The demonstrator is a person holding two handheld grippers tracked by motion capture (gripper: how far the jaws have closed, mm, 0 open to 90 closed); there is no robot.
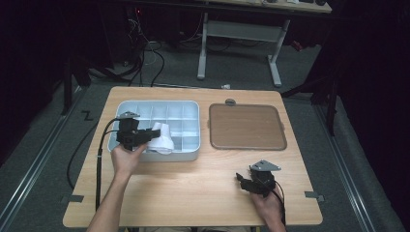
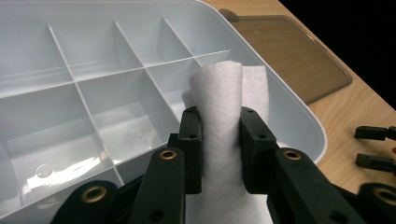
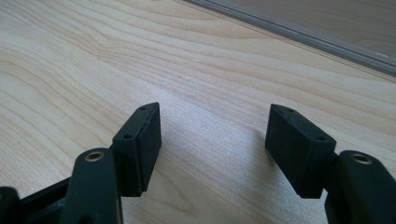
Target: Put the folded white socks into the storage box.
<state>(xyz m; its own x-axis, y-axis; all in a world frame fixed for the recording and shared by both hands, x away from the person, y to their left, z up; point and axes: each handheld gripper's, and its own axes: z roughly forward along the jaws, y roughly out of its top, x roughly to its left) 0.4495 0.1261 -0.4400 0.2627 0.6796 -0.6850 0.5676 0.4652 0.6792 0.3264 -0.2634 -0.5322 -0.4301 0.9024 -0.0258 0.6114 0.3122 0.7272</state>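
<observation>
Left gripper view: a white cloth (image 2: 229, 107) is pinched between the two black jaws of the left gripper (image 2: 220, 140), with its folded top standing above the jaw tips and its lower part hanging below them. Just beyond and beneath the jaws, a pale divided tray (image 2: 74, 84) is seen, and the cloth is held over the compartments nearest the gripper, by the tray's rim. Farther off to the side of the jaws, a brown lid (image 2: 289, 60) lies flat on the wooden table (image 2: 355, 107). In the high view, the left gripper (image 1: 145, 137) is held over the tray's (image 1: 145, 107) near edge. The right gripper (image 3: 215, 140) is kept well apart from the cloth, low over bare table, its jaws spread wide and holding nothing.
</observation>
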